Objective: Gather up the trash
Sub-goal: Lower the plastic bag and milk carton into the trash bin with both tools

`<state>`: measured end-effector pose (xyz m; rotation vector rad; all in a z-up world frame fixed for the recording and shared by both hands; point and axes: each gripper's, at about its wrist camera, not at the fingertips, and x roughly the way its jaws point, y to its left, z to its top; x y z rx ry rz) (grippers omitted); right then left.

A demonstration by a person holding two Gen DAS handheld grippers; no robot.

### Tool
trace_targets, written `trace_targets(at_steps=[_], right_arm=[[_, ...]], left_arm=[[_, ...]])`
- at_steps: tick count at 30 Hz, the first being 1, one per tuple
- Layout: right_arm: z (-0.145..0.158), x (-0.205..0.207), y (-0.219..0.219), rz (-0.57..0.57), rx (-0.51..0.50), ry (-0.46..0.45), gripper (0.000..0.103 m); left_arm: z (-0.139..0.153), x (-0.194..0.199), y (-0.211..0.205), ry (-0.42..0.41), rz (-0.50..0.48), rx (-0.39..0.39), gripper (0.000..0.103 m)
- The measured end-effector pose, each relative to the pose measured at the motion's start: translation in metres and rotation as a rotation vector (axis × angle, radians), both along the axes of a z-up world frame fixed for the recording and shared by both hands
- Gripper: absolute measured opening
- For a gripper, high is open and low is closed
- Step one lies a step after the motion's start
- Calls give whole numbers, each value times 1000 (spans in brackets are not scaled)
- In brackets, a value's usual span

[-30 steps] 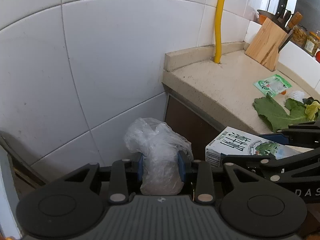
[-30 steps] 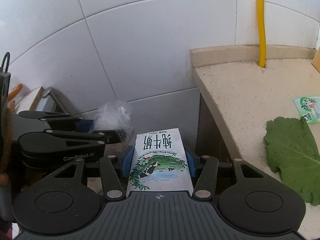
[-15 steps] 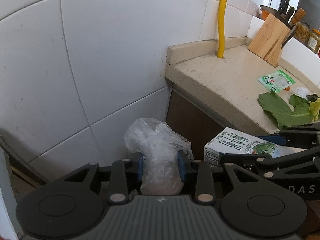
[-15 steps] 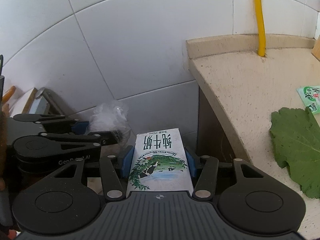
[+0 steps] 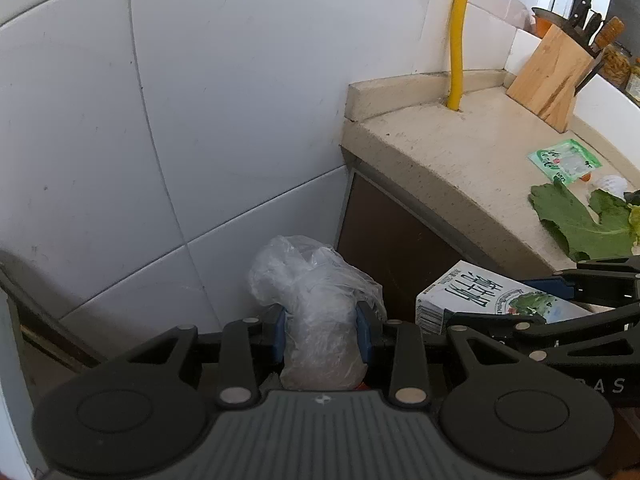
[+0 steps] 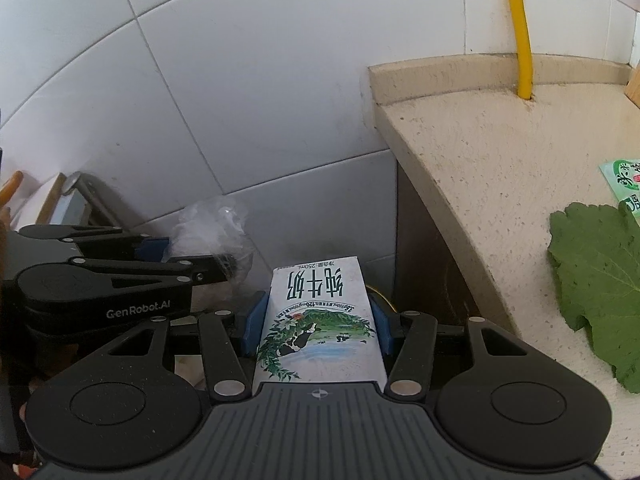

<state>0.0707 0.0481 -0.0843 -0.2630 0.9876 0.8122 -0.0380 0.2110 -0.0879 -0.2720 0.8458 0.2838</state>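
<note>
1. Blue pads of the left hand-held gripper (image 5: 322,330) pinch a crumpled clear plastic bag (image 5: 316,304), held off the tabletop's end beside the white tiled wall (image 5: 200,120).
2. Right hand-held gripper (image 6: 318,320) clamps a 250 ml milk carton (image 6: 320,312) between its pads, just beside the bag.
3. Both pieces are off the tabletop (image 5: 460,160); no bin shows in either view, so the drop appears not yet made.
4. Left to gather, by the look of it: a green wrapper (image 5: 564,160), large leaves (image 5: 576,220) and a white scrap (image 5: 610,184), near a knife block (image 5: 554,76).
</note>
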Motion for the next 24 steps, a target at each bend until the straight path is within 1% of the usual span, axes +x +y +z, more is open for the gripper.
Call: trace_targets(at_steps=[4, 11, 17, 24], right_arm=[[-2, 2, -1, -9, -5, 2, 60], [-10, 5, 1, -12, -24, 20, 60], [-23, 11, 12, -19, -37, 36, 60], [-42, 22, 24, -30, -58, 57, 60]], left_arm=[[-2, 2, 0, 10, 5, 0, 29], [-9, 8, 0, 52, 10, -6, 29], [-15, 15, 4, 78, 29, -30, 29], [-22, 27, 6, 119, 36, -18, 30]])
